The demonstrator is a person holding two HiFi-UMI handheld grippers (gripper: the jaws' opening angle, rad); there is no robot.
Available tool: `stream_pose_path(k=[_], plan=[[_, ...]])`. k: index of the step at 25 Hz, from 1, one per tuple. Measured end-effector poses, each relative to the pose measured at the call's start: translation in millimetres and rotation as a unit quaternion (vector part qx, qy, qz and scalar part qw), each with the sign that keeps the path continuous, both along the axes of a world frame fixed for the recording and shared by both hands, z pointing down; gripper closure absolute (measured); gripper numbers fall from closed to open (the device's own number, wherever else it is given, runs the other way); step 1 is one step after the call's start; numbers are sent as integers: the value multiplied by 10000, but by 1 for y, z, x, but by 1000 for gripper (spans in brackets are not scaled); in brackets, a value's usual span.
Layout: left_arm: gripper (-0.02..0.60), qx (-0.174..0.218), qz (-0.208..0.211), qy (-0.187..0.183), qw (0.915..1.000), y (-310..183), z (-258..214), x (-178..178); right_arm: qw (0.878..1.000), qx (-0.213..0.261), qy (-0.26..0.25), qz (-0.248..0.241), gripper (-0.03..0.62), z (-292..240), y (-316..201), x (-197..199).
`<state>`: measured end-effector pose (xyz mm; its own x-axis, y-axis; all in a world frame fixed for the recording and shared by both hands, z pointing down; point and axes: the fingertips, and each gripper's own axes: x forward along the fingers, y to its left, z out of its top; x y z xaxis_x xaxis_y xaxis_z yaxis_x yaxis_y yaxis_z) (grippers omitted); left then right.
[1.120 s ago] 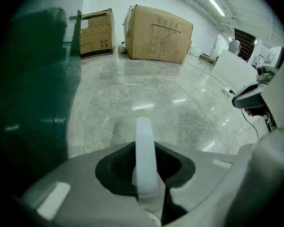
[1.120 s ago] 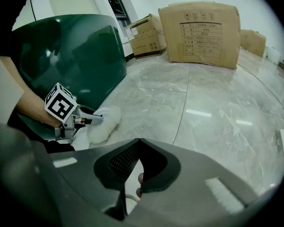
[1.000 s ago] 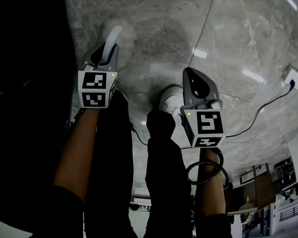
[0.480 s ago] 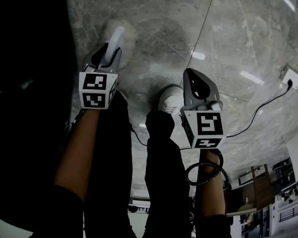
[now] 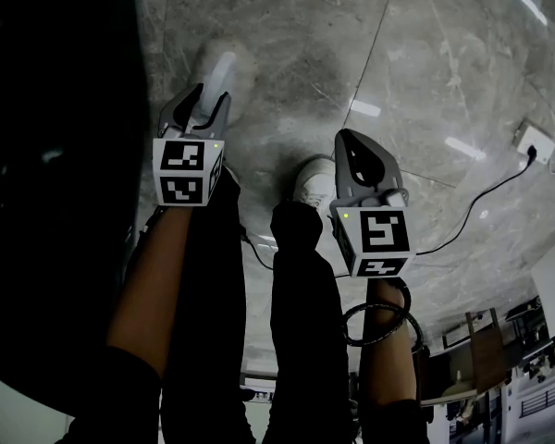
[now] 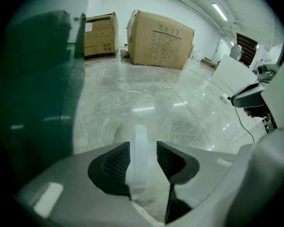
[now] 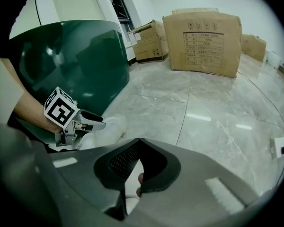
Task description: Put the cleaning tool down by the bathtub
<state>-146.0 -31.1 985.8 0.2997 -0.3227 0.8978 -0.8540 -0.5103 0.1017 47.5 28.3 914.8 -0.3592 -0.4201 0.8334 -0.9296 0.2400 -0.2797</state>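
My left gripper [image 5: 203,98] is shut on the pale handle of the cleaning tool [image 5: 222,67]. The tool's fluffy white head hangs over the grey marble floor. In the left gripper view the handle [image 6: 140,138] stands upright between the ribbed pads [image 6: 114,163]. The dark green bathtub [image 6: 33,79] rises close on the left, and its rounded side [image 7: 80,60] also fills the left of the right gripper view. That view shows the left gripper [image 7: 93,120] with the tool's white head [image 7: 111,126] beside the tub. My right gripper [image 5: 348,139] is shut and holds nothing.
Large cardboard boxes [image 6: 161,32] [image 7: 203,37] stand at the far wall. A white socket block [image 5: 535,141] with a black cable lies on the floor at the right. The person's dark trouser legs and a white shoe [image 5: 313,183] are below the grippers.
Both grippers have drifted only slightly; the left one with the tool has shifted a little right and down. Neither grip has changed.
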Motion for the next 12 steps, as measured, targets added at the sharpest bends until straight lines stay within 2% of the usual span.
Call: stream_pose_path(k=[12], plan=[[430,160,17,-48,9999,-15,-62,8,9999,127,26,57,571,-57,-11,5]])
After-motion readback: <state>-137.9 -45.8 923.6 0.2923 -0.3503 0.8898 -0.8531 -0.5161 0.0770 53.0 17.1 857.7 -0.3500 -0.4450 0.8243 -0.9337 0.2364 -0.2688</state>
